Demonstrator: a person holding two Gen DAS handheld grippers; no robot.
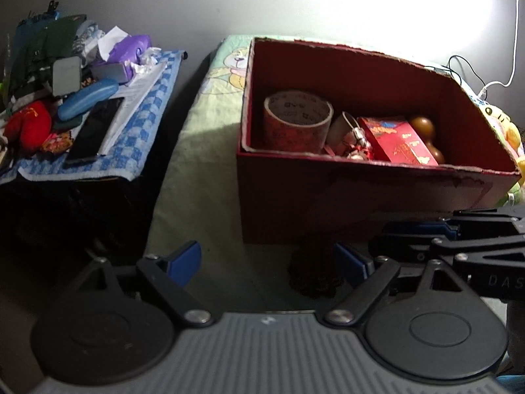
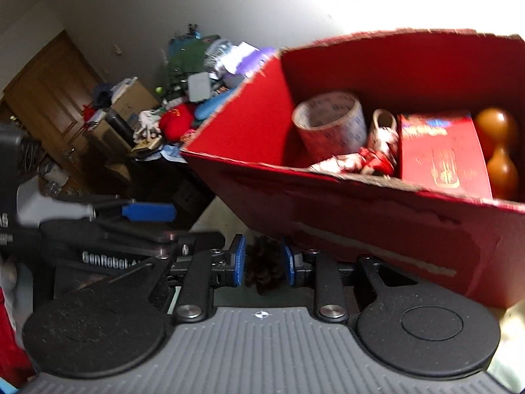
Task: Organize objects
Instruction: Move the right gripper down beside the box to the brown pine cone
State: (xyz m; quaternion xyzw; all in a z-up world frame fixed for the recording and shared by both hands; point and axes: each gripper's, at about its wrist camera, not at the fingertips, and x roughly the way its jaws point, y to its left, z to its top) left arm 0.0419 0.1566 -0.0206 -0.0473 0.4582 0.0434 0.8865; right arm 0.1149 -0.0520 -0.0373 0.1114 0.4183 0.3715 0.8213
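Red box (image 1: 361, 197): in the left wrist view it stood open-topped on a pale green printed cloth (image 1: 203, 151), a little past the gripper.
Box contents: a roll of patterned tape (image 1: 297, 121) stood at the left end; beside it lay a small white-and-red trinket (image 1: 351, 138), then a red packet (image 1: 398, 142), then a brown gourd (image 1: 426, 134) against the far right.
Left gripper (image 1: 267, 261): its blue pads stood wide apart, with nothing pressed between them.
Dark clump (image 1: 313, 269): a dark, fuzzy-looking thing lay on the cloth just before the box, nearer the right-hand pad; what it was I cannot tell.
Right gripper, seen from the left (image 1: 423, 234): it reached in from the right edge, low against the box's front wall.
Side table (image 1: 98, 164): to the left, under a blue checked towel, it carried a blue case (image 1: 87, 98), a black remote (image 1: 95, 131), a red plush item (image 1: 28, 124) and other clutter.
Right wrist view, red box (image 2: 377, 223): it filled the right half, blurred, with the same tape (image 2: 331, 124), packet (image 2: 443, 154) and gourd (image 2: 497, 151) inside.
Right gripper (image 2: 262, 261): its pads were drawn close on either side of the dark clump (image 2: 262, 266), apparently gripping it.
Left gripper, seen from the right (image 2: 147, 213): one blue pad showed at the left.
Background: a wooden door (image 2: 49, 92) stood behind the clutter.
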